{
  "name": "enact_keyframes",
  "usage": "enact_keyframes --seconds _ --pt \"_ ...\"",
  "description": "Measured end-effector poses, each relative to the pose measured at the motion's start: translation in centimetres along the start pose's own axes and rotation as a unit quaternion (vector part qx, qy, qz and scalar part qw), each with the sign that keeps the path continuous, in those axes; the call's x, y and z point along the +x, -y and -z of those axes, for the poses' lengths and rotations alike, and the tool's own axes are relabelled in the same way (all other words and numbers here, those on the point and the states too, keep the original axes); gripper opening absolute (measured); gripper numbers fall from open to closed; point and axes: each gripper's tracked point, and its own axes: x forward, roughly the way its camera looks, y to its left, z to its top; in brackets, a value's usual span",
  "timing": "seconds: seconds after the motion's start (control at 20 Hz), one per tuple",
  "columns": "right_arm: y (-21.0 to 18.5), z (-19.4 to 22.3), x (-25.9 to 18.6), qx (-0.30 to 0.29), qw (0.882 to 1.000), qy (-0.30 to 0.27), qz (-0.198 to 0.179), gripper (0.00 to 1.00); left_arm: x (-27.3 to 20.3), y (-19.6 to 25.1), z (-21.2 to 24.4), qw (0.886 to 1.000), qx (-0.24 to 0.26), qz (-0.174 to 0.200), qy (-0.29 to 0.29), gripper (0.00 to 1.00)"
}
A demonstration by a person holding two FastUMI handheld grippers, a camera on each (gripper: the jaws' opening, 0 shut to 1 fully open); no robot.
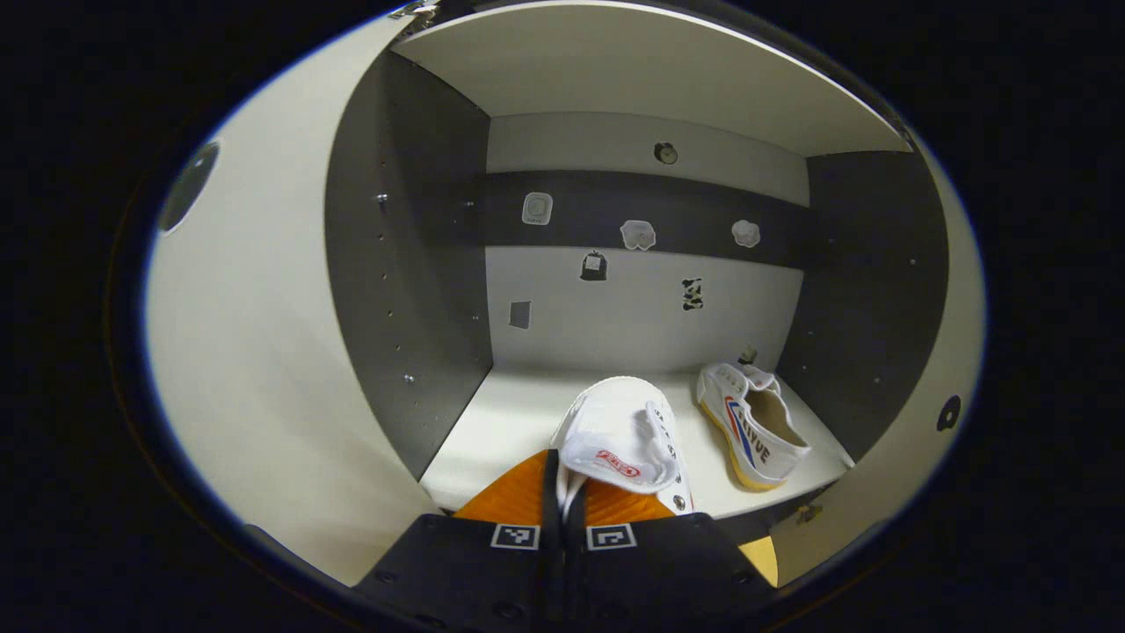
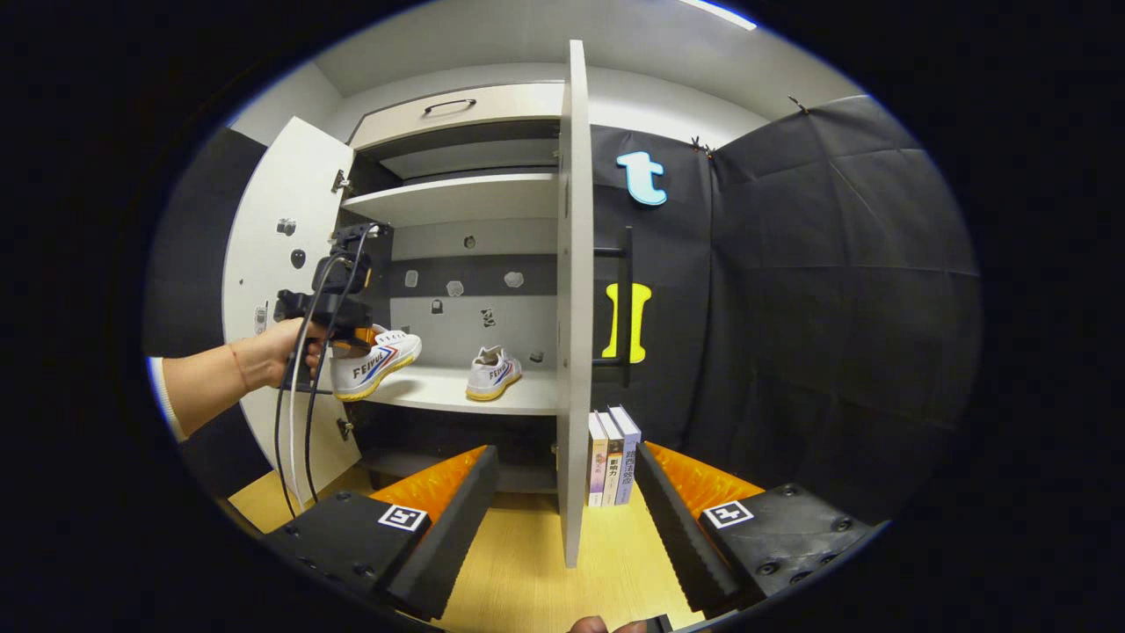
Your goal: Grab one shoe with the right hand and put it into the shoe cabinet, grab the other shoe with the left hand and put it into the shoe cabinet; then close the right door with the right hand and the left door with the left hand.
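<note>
My left gripper (image 1: 562, 479) is shut on the heel of a white canvas shoe (image 1: 620, 435) and holds it just above the front of the cabinet shelf (image 1: 510, 422). The other white shoe (image 1: 751, 426) lies on the shelf at the right. In the right gripper view, a hand holds the left gripper (image 2: 338, 312) with its shoe (image 2: 373, 360) at the shelf's left end, and the second shoe (image 2: 490, 374) rests farther right. My right gripper (image 2: 567, 492) is open and holds nothing, back from the cabinet, with the right door's (image 2: 573, 299) edge between its fingers' lines.
Both cabinet doors stand open: the left door (image 2: 281, 290) swung left, the right door edge-on toward me. Three books (image 2: 611, 457) stand on the wooden floor (image 2: 527, 563) beside the right door. A drawer (image 2: 448, 110) tops the cabinet. Black cloth walls the right side.
</note>
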Motion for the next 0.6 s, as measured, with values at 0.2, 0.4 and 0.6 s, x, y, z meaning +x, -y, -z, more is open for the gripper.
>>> enact_keyframes --seconds 0.2,0.4,0.6 --pt "2.4 0.4 0.6 0.002 1.000 -0.006 0.018 0.98 6.3 0.4 -1.2 0.999 0.010 -0.022 -0.030 0.05" --pt "5.1 0.8 1.0 -0.005 0.999 -0.012 0.039 0.98 11.8 0.3 -1.9 0.997 0.028 -0.058 -0.045 0.05" --pt "7.2 0.8 1.1 -0.007 0.998 -0.015 0.059 0.98 14.7 1.2 -1.3 0.994 0.062 -0.068 -0.067 0.05"
